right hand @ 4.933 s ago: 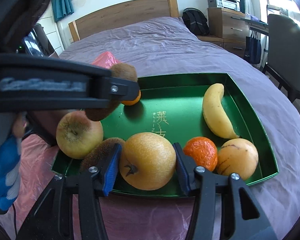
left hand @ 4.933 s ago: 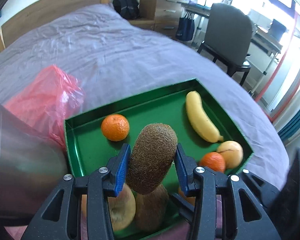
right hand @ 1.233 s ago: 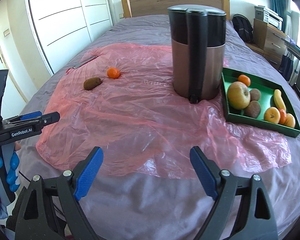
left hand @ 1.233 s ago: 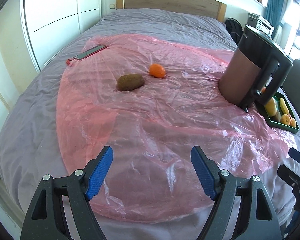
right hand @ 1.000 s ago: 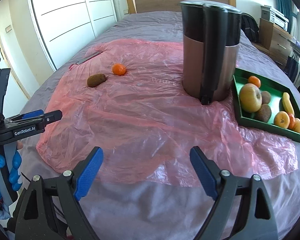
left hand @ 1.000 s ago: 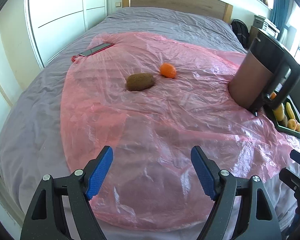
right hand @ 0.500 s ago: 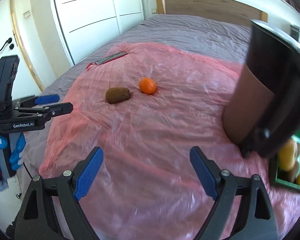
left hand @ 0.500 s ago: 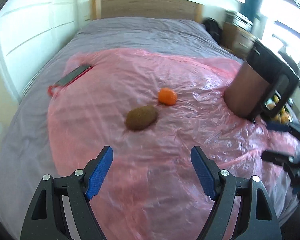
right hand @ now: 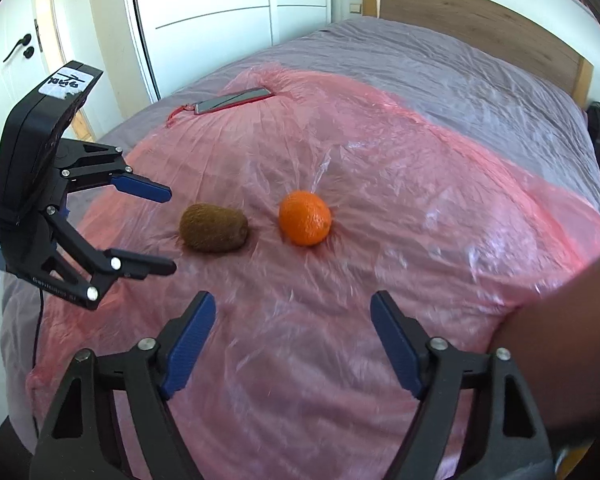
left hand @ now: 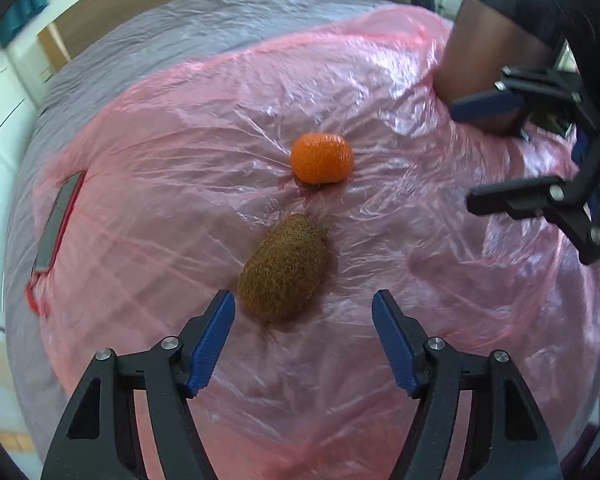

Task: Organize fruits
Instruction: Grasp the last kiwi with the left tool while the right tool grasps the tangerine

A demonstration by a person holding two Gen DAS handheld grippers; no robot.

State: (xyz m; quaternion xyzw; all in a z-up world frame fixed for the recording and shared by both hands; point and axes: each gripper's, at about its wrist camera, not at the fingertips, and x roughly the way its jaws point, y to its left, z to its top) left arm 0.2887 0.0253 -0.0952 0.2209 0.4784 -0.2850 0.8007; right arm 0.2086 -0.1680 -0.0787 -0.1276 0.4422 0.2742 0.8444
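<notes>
Left gripper (left hand: 302, 316): fingers released, empty. The kiwi (left hand: 283, 268) lies on the pink plastic sheet (left hand: 180, 160) just ahead of the fingers, nearer the left one (long axis angled forward-right). The mandarin (left hand: 322, 157) sits beyond it. Right gripper (right hand: 292, 320): fingers released, empty.

kiwi (left hand: 284, 268) flanks free | mandarin (left hand: 322, 158) just beyond | kettle (left hand: 496, 48) far right
</notes>
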